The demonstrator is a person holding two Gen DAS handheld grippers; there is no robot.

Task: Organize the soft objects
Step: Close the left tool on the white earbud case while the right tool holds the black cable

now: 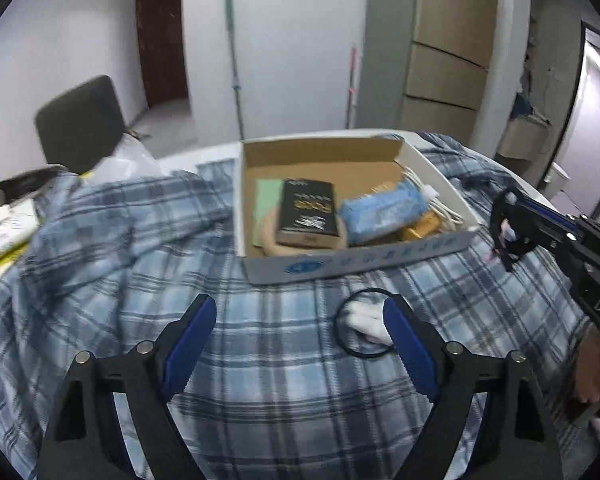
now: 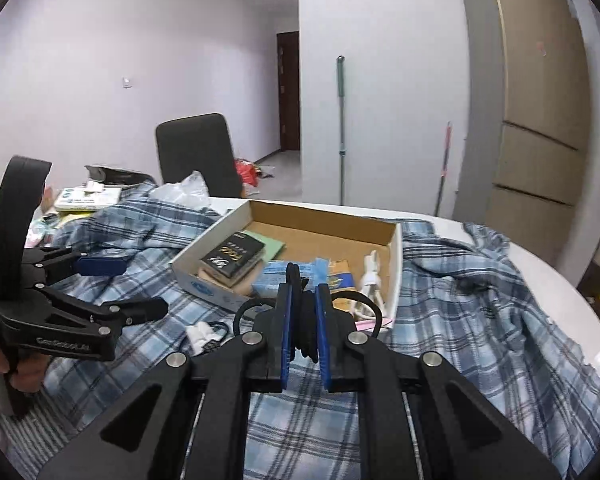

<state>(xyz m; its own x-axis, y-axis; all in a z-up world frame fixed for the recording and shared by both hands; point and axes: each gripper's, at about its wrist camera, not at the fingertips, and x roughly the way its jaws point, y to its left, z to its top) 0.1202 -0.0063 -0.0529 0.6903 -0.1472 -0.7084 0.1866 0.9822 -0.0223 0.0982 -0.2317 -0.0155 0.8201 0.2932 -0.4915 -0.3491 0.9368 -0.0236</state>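
A blue plaid shirt [image 1: 260, 360] lies spread over the round white table. On it stands an open cardboard box [image 1: 352, 266] with a black book [image 1: 308, 212], a blue soft pack [image 1: 380, 208], a green sheet and a white cable. My left gripper [image 1: 300, 316] is open above the shirt, beside a black hair band [image 1: 360, 354] lying round a white scrap. My right gripper [image 2: 303, 292] is shut on a bundle of black elastic bands [image 2: 306, 328], held near the box's front edge [image 2: 228, 300]. The left gripper [image 2: 112, 284] also shows in the right wrist view.
A dark chair [image 2: 198, 152] stands behind the table. Papers and a plastic bag [image 2: 88, 198] clutter the table's left side. A mop handle [image 2: 342, 128] leans on the wall and a tall cabinet [image 2: 536, 112] stands at right.
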